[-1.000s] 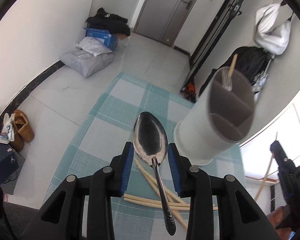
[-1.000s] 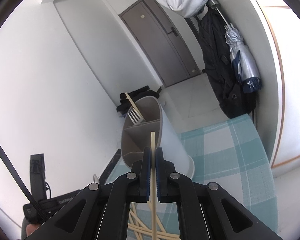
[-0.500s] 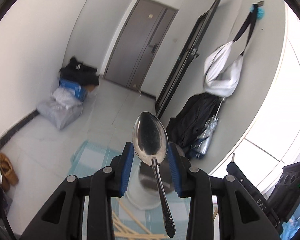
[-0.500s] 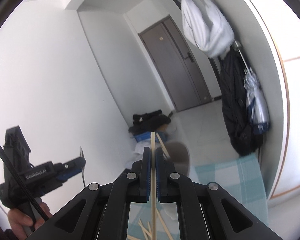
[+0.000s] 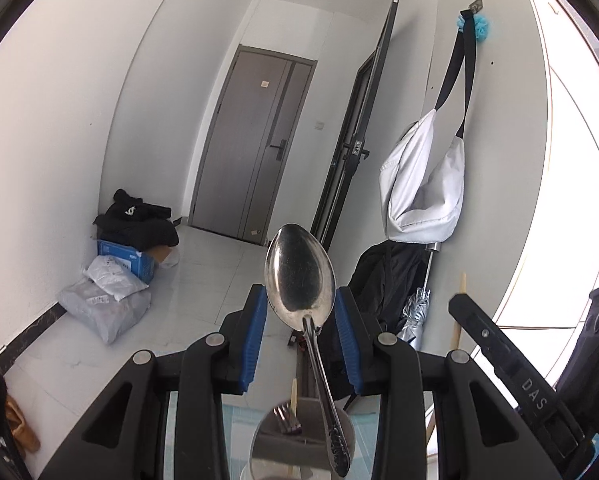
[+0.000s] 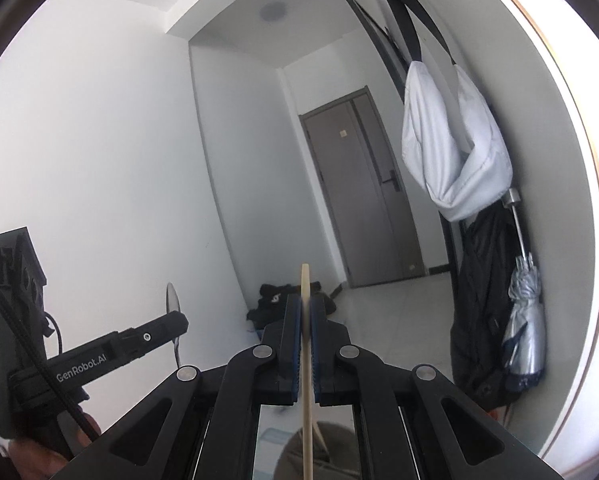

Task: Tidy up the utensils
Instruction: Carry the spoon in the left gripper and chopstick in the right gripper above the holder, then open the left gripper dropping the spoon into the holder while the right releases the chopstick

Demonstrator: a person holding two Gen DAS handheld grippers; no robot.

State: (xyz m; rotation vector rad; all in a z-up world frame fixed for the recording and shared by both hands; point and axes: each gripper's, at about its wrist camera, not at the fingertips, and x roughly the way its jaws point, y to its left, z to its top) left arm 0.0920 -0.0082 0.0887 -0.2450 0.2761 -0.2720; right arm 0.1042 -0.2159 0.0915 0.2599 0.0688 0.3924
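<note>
Raised well clear of the checked cloth since a second ago: both grippers now face the hallway and grey door (image 5: 255, 148) rather than the table, with the utensil holder (image 5: 299, 444) dropped to the near bottom edge of each view. Points roughly level in both views.

Left gripper (image 5: 301, 328): clamped on a metal spoon (image 5: 299, 276) across the base of its bowl, blue pads (image 5: 255, 332) pressing on either side. Long axis along the fingers; bowl pointing far, out past the fingertips, concave face toward the camera; handle running back and slightly right over the holder. Inside the holder, a fork (image 5: 286, 424) and a pale stick, partly hidden.

Right gripper (image 6: 305, 316): closed tight on a single chopstick (image 6: 306, 344), held edge-on between the pads. Long axis along the fingers, tip poking just beyond them toward the far door, rest trailing near, down over the holder rim.
</note>
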